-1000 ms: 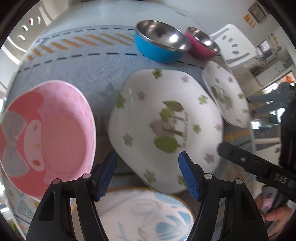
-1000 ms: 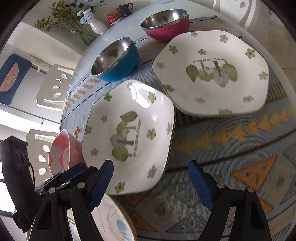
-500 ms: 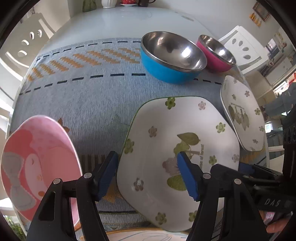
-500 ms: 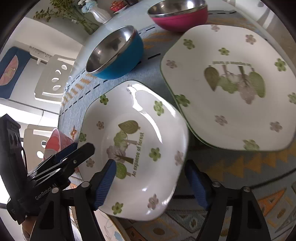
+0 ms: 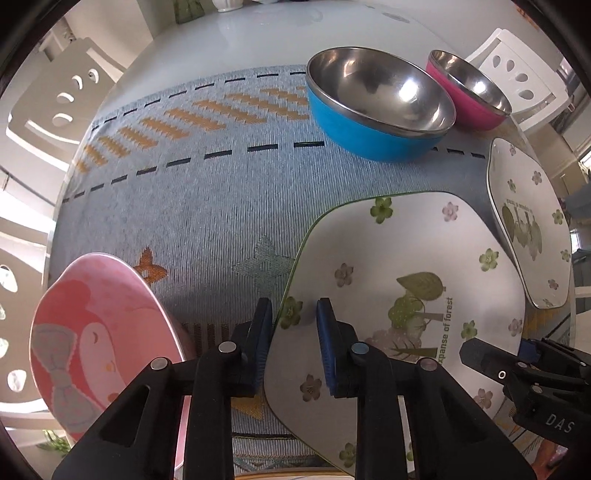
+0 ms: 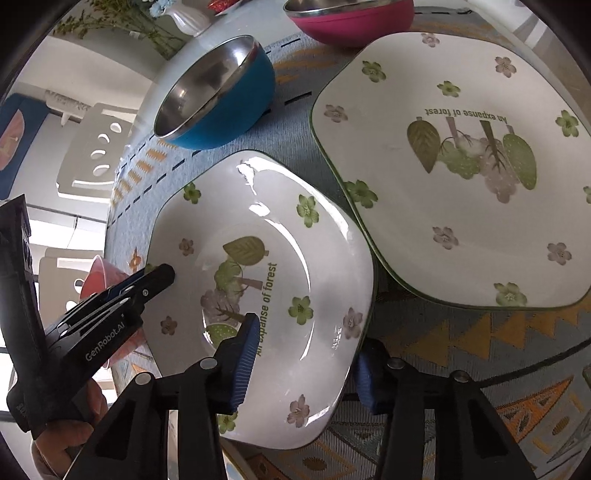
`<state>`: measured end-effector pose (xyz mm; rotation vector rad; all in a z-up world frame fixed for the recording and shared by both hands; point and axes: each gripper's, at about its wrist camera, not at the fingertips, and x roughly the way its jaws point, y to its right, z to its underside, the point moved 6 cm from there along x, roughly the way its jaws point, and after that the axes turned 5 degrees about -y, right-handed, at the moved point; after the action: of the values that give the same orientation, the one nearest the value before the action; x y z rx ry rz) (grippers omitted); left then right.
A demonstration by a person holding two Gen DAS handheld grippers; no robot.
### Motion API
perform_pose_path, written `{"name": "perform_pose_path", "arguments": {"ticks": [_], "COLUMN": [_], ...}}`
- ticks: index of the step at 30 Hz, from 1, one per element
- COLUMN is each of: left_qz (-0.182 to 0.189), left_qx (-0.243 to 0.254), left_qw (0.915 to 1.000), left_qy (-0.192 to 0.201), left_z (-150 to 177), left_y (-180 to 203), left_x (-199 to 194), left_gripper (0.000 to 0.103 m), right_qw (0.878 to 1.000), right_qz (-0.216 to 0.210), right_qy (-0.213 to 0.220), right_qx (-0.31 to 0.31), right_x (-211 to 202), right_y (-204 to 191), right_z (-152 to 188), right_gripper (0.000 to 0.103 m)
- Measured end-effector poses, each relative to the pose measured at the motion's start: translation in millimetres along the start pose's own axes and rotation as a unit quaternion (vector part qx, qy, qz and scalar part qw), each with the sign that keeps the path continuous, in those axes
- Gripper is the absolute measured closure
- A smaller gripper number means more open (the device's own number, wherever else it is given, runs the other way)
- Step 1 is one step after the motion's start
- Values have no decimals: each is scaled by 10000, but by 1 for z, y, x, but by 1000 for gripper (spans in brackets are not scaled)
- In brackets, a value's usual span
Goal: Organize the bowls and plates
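A white floral plate (image 5: 399, 280) with "expanse of forest" print lies on the blue woven mat. My left gripper (image 5: 293, 343) is shut on its left rim, one pad above and one below. My right gripper (image 6: 303, 363) is shut on the same plate (image 6: 280, 266) at its near right rim. A second matching floral plate (image 6: 469, 162) lies to the right, and shows in the left wrist view (image 5: 528, 221). A blue steel bowl (image 5: 376, 110) and a pink steel bowl (image 5: 469, 92) stand at the back.
A pink cartoon bowl (image 5: 96, 339) sits at the near left. The rim of another plate (image 5: 288, 474) shows at the bottom edge. White chairs (image 5: 55, 107) stand around the table. A vase with flowers (image 6: 184, 18) stands at the far end.
Both grippers moved in and closed on opposite rims of the near floral plate. One second ago both were open above it.
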<state>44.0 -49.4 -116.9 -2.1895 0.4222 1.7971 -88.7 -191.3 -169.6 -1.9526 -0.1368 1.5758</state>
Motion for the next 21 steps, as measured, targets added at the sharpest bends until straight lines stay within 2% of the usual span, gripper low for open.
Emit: {"name": "perform_pose_path", "arguments": {"ticks": [6,7,8,9,10,11,12,15,16,17,18,21], "left_qz": [94,375,883,1752,1590,1079,746,929,722,455,355,354], "left_qx": [-178,-158,-151,-153,49,262,368,209,132,78,23,-300], "left_qw": [9998,9991,9958,9843,9872,9931,9953,9951,9970,9987,9992,9989], "left_qy": [70,155,175,132,152,367,498,255,228,217,198,119], "left_z": [0,-1,-2,-2,-2,-4,-7,-8,-10,-13,-14,-21], "left_y": [-5,-1,7,26,39,47,52,51,42,31,26,3], "left_x": [-7,-13,-18,-27,-33,-40,-44,-39,-34,-29,-26,-17], "left_gripper": [83,88,91,90,89,92,92,86,86,79,73,71], "right_qw": [9989,9989,9987,9983,9976,9972,9971,9978,9984,9988,9993,9997], "right_qz": [40,18,-27,-94,-188,-270,-142,184,179,152,117,-46], "right_qy": [251,251,280,316,345,347,316,193,128,110,96,109], "right_qx": [-396,-396,-417,-488,-565,-610,-675,-600,-516,-447,-349,-221], "right_x": [-14,-15,-17,-20,-22,-22,-21,-13,-9,-6,-5,-7], "right_y": [-13,-14,-16,-20,-26,-31,-34,-27,-20,-16,-10,0], "right_z": [-2,-3,-4,-4,-5,-5,-6,-8,-8,-7,-5,-1], "right_gripper": [61,61,64,68,69,70,74,75,75,75,75,75]}}
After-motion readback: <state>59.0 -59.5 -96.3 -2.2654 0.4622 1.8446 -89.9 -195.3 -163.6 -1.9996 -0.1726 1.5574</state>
